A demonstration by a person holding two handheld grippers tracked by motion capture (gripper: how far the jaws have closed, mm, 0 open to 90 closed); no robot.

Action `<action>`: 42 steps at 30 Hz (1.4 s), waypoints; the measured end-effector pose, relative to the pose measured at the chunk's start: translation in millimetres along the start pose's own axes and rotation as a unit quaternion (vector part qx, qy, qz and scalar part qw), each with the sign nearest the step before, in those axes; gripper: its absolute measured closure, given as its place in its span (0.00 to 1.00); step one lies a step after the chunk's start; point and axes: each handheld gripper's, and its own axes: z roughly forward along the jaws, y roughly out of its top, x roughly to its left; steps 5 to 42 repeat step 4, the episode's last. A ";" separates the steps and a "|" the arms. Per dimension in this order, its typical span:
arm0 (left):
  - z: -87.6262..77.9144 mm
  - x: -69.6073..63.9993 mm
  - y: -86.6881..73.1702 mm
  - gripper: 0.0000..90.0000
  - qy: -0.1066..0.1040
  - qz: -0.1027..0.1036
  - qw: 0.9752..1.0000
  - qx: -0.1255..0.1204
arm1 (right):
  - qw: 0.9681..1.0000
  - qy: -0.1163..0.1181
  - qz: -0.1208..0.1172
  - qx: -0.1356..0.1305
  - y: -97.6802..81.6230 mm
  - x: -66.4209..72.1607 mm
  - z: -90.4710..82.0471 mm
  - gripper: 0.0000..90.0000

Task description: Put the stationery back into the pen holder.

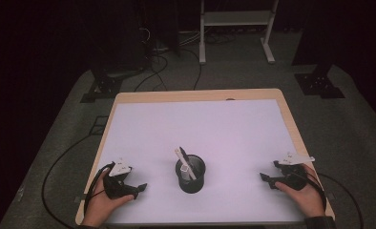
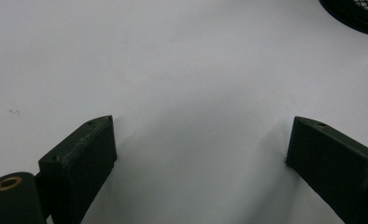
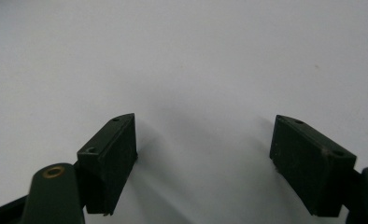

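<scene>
- A black mesh pen cup (image 1: 191,174) stands upright on the white table cover (image 1: 224,129), near the front edge and about midway between the two hands.
- A white pen-like stick (image 1: 184,162) leans inside the cup, its upper end tilted toward the far left and poking above the rim.
- The left gripper (image 1: 141,187) rests low at the front left of the cover, held in the person's left hand (image 1: 100,202), and points toward the cup with bare cover between them.
- In the left gripper view its jaws are spread wide with nothing but white surface (image 2: 191,93) between them; a curve of the cup's mesh wall (image 2: 355,14) shows in the upper right corner.
- The right gripper (image 1: 267,180) sits at the front right, held in the right hand (image 1: 305,195), and also points inward toward the cup, well apart from it.
- In the right gripper view its jaws stand wide apart over plain white cover (image 3: 201,84), pinching nothing.
- The wooden table edge (image 1: 195,95) frames the cover on the far side.
</scene>
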 end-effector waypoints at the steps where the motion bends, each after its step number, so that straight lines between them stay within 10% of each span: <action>1: 0.0 0.0 0.0 0.08 0.000 0.000 1.000 0.000 | 1.000 0.000 0.000 -0.003 -0.8 0.1 -0.1 0.24; 42: 0.0 0.0 0.1 0.08 0.000 0.000 1.000 0.000 | 1.000 0.000 0.000 -0.004 -1.0 0.1 0.0 0.24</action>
